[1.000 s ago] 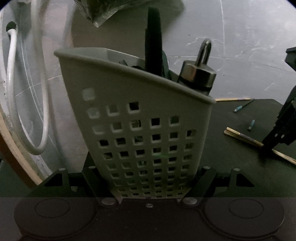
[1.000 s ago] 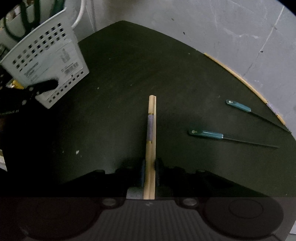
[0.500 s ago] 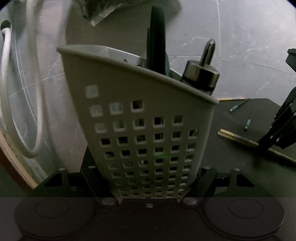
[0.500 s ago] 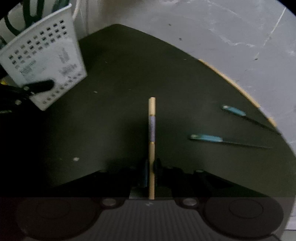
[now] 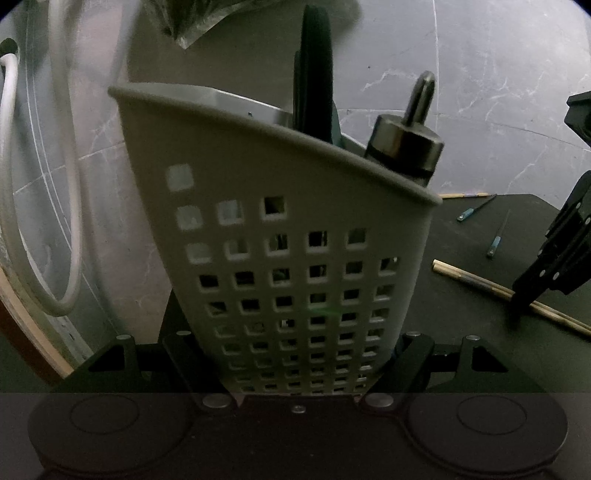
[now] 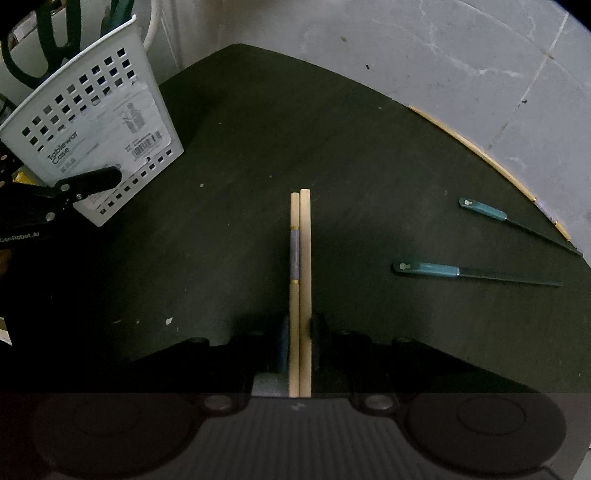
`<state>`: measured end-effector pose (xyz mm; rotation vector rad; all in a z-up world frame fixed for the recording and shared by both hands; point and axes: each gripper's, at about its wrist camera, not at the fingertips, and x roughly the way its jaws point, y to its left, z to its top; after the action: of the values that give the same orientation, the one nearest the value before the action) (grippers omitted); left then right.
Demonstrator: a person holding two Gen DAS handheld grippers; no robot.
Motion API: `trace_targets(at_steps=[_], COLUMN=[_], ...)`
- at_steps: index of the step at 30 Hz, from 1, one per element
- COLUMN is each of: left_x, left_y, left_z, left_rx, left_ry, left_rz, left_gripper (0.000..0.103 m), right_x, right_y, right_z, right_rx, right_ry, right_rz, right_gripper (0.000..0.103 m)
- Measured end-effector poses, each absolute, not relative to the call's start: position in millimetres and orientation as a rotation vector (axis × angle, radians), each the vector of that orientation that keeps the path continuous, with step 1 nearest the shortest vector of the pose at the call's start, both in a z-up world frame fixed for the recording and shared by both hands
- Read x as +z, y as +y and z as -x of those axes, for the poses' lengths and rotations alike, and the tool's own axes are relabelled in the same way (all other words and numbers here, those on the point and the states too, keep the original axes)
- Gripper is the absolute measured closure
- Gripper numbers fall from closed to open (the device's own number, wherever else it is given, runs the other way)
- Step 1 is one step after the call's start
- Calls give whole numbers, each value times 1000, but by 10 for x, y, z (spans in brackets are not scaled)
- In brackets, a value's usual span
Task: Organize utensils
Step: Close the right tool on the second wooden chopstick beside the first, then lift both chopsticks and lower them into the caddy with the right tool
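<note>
My left gripper (image 5: 295,373) is shut on a grey perforated utensil basket (image 5: 295,258), held tilted; it also shows in the right wrist view (image 6: 96,129). A dark handle (image 5: 314,74) and a steel utensil end (image 5: 406,144) stick out of the basket. My right gripper (image 6: 300,332) is shut on a pair of wooden chopsticks (image 6: 301,258) lying side by side on the black table (image 6: 258,147); the gripper also shows in the left wrist view (image 5: 517,306), as do the chopsticks (image 5: 476,282). Two teal-handled chopsticks (image 6: 443,269) (image 6: 487,212) lie to the right.
A white hose (image 5: 66,184) loops over the grey marble floor (image 5: 480,74) at the left. A single wooden chopstick (image 6: 472,147) lies along the table's far right edge. A crumpled plastic bag (image 5: 184,18) lies on the floor behind the basket.
The right gripper has tilted, so both wooden chopsticks show side by side between its fingers. The left gripper and basket have shifted slightly rightward and turned a little.
</note>
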<state>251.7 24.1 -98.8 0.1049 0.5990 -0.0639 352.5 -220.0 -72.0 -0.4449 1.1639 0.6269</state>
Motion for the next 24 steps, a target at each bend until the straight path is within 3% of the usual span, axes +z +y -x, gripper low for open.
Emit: trace_targets(at_steps=[12,24], left_x=[-982,-960], left_y=[221,254], left_z=[-2516,-2530], left_rx=[-65,-79], left_ry=[601,601], left_rz=[-108,-115], left_gripper=[25,25], right_x=[-689,-311], right_y=[-2335,-2428], right_z=[-3401,-3121], right_rx=[627,594], right_ry=[1071,779], right_rz=[308,125], right_gripper=[90,90])
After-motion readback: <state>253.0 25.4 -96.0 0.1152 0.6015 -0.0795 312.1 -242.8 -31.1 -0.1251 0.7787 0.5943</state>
